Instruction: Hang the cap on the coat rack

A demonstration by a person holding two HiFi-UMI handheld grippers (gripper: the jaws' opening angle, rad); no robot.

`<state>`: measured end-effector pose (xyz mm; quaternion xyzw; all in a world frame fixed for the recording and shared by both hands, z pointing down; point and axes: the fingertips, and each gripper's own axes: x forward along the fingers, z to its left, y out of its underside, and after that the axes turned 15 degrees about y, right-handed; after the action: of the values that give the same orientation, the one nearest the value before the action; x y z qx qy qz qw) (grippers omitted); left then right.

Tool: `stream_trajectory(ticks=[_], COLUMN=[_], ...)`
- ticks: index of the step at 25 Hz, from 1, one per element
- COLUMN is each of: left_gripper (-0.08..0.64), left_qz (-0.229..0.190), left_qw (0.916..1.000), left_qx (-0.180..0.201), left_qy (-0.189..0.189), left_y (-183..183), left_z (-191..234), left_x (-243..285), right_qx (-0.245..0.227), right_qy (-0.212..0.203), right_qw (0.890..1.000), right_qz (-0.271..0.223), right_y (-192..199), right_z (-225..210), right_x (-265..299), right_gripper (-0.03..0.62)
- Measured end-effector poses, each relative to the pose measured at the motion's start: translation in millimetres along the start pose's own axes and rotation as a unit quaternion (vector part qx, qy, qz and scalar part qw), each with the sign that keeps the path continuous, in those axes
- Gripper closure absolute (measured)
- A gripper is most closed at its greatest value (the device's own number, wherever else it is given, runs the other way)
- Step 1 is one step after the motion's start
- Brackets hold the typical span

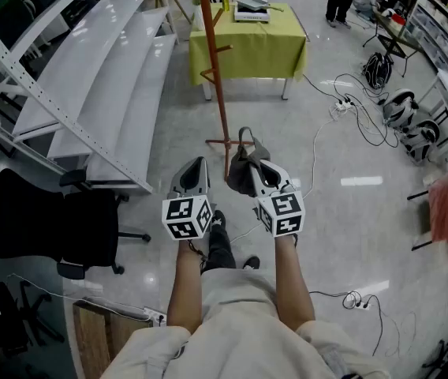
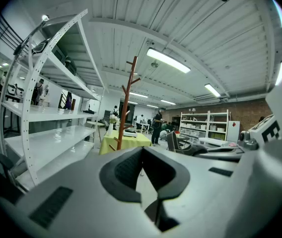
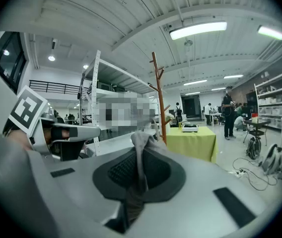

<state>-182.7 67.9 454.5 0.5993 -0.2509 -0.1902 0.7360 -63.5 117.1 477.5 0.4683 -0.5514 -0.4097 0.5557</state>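
Right gripper view: right claw [image 3: 139,178] pinched shut on thin fold of cap [image 3: 140,142], held just short of coat rack [image 1: 214,61]; left claw [image 2: 142,171] closed, empty; cap looks light + floppy, prob best hooked via strap loop.

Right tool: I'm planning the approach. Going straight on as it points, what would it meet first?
Probably the rack, whose pole stands just right of dead ahead; depth is unclear.
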Motion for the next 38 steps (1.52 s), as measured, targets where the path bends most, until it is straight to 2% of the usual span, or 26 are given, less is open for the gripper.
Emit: stream_trajectory(ticks=[8, 15, 24, 29, 38], left_gripper=[0.552, 0.552, 0.552, 0.552, 0.552], left_qz=[0.0, 0.011, 0.025, 0.034, 0.04], left_qw=[1.0, 0.9999, 0.9997, 0.9993, 0.9987], left_qx=[-0.001, -0.009, -0.006, -0.014, -0.032], left_qy=[0.004, -0.001, -0.002, 0.004, 0.007], left_y=[-2, -3, -18, -12, -6], left_z=[4, 22, 56, 69, 119], left_x=[13, 27, 62, 84, 131], right_qx=[-0.025, -0.006, 0.016, 0.017, 0.025], right_qy=[0.018, 0.016, 0.013, 0.015, 0.02], right_qw=[1.0, 1.0, 1.0, 0.999, 0.998], right_qz=[0.001, 0.016, 0.023, 0.031, 0.054], right_y=[-3, -5, -19, -20, -11], right_z=[-10, -19, -32, -36, -40], right_x=[10, 28, 80, 102, 168], right_gripper=[0.581, 0.581, 0.58, 0.581, 0.581])
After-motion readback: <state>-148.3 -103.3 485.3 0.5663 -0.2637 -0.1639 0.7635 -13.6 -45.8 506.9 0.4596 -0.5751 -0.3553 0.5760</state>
